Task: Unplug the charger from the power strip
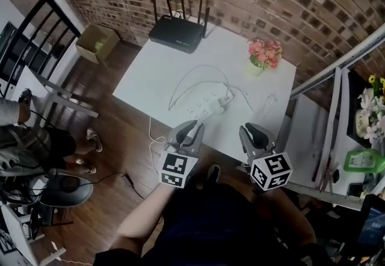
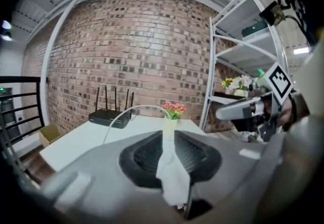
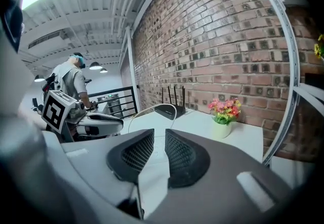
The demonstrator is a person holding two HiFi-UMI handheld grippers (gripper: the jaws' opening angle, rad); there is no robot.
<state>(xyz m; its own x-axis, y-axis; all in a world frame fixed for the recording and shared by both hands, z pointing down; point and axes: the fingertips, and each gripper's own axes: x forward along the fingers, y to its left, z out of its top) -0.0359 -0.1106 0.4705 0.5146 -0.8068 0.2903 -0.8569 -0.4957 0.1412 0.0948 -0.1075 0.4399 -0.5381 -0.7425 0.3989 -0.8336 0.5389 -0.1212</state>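
**Ana:** Where is there room to move?

**Ben:** The flat white counter (image 1: 147, 75) is lying mostly bare. Its near edge is sitting right under both grippers. A grey metal shelf rack (image 1: 337, 75) is standing close to its right edge.

**Ana:** Where is the thing to unplug?

**Ben:** The small white charger (image 1: 225, 97) is sticking in the far end of the long white power strip (image 1: 204, 106), mid-counter, just ahead of the jaws.

**Ana:** Are the jaws holding anything?

**Ben:** No. The left gripper (image 1: 192, 128) and the right gripper (image 1: 255, 132) are each showing a small gap, gripping nothing.

**Ana:** How many things am I seeing?

**Ben:** One strip, one charger, one thin white cable (image 1: 186, 75), one black router with four antennas (image 1: 177, 33), one pot of pink flowers (image 1: 264, 54).
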